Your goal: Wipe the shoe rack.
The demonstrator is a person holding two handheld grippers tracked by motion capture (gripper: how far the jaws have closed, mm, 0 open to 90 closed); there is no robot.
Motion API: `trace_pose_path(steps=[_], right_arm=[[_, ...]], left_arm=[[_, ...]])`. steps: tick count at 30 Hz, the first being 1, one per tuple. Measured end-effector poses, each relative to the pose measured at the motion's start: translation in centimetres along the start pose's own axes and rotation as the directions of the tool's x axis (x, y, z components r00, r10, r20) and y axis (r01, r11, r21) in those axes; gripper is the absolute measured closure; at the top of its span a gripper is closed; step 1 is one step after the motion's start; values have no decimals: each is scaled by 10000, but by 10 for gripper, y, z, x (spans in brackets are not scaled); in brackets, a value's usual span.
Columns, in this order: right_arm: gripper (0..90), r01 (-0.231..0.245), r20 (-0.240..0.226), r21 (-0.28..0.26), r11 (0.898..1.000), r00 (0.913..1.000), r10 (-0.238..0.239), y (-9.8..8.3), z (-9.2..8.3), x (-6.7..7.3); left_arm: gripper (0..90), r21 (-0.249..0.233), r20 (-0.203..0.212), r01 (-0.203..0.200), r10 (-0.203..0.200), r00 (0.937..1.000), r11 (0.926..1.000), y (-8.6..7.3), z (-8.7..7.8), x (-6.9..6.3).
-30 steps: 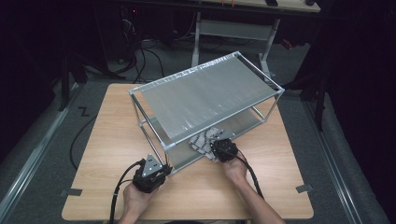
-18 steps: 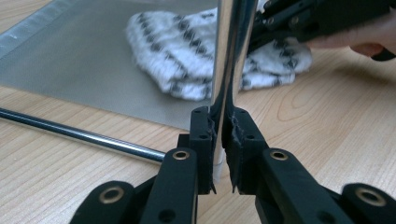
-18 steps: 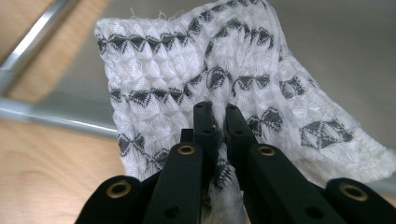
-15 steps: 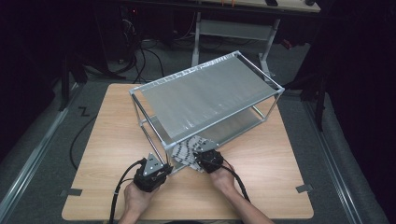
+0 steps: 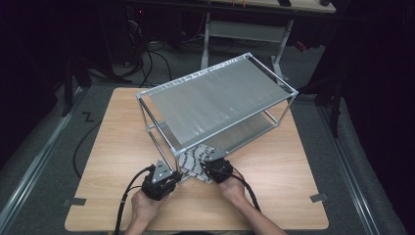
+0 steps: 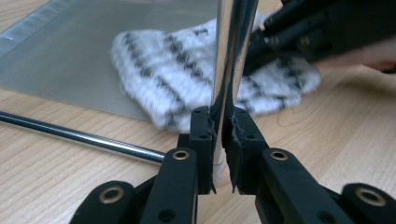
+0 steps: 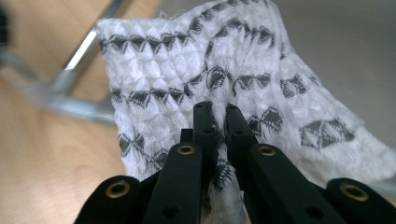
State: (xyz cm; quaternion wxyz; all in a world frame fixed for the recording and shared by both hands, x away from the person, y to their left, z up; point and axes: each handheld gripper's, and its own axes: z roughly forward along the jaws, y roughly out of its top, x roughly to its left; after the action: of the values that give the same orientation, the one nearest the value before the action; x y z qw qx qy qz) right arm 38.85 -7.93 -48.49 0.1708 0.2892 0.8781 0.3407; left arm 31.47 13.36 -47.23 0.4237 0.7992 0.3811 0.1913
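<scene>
A white cloth with black diamond bands lies at the near corner of a two-shelf metal rack, half on the lower shelf and half on the wooden table. My right gripper is shut on the cloth's edge; in the right gripper view the cloth bunches between the jaws of my right gripper. My left gripper is shut on the rack's near corner post. In the left gripper view that chrome post rises from my left gripper, with the cloth behind it.
The rack stands askew across the middle of the table, its lower rail running along the wood. Bare tabletop lies to the left, the right and along the near edge. Cables and a desk frame sit on the floor beyond.
My right gripper has moved left and toward the near edge, drawing the cloth out along the rack's corner. The left gripper has stayed on the post.
</scene>
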Motion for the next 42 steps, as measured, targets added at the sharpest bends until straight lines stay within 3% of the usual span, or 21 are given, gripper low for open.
trace_pose_path(steps=[4, 10, 14, 23, 27, 30, 34, 42], right_arm=[[865, 468, -224, -55, 9989, 9986, -469, 0, 1, 10], [865, 541, -330, -71, 9985, 9980, -543, 0, 1, 12], [865, 198, -205, -70, 9998, 9996, -199, 0, 1, 5], [864, -564, 539, 251, 9981, 9970, 550, -3, 2, -38], [865, -920, 849, 278, 9954, 9924, 894, -7, 0, -50], [865, -1146, 882, 246, 9931, 9898, 1121, -10, -2, -56], [865, -1056, 1053, 350, 9938, 9893, 1015, -13, -5, -61], [865, -1432, 1360, 262, 9894, 9810, 1383, -20, -12, -74]], left_arm=[[813, -27, 9, 16, -16, 10000, 10000, 2, 3, 0], [814, -50, -50, 27, -28, 10000, 10000, 4, 6, -2], [814, -7, -12, -23, 23, 10000, 10000, 4, 6, -3], [814, -7, 189, -176, 176, 9997, 9998, 2, 2, -5], [814, -49, 214, -154, 155, 9997, 9999, -1, -1, -4], [814, -73, 305, -156, 158, 9994, 9999, -4, -4, -2], [813, -157, 345, -175, 180, 9992, 9997, -9, -10, 2], [813, -320, -1, 22, -22, 10000, 9995, -17, -18, 8]])
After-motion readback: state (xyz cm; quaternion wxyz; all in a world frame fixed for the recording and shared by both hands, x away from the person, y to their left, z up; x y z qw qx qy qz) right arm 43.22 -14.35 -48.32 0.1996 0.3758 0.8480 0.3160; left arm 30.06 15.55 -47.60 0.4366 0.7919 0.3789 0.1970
